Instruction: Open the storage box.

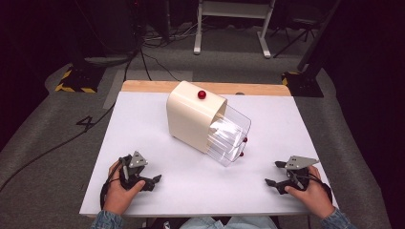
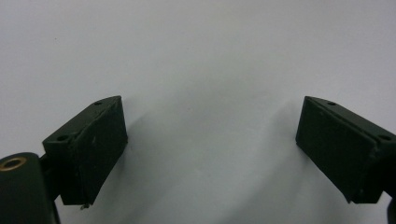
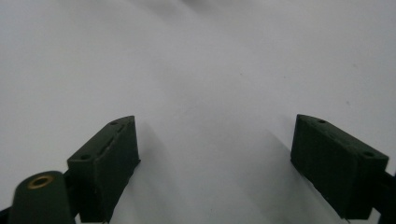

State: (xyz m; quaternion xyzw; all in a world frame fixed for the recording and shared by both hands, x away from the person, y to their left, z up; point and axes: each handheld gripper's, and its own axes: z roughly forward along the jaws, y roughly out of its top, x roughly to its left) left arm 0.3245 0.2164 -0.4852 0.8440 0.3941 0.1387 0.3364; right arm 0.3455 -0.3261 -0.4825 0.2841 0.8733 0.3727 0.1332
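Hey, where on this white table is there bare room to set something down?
The white table is bare along the near edge between the left gripper and the right gripper, and left of the cream box with a red knob. It is crowded mid-table, where the clear plastic drawer sticks out.

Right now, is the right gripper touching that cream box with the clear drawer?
Apart. The high view shows bare white table between the right gripper and the cream box.
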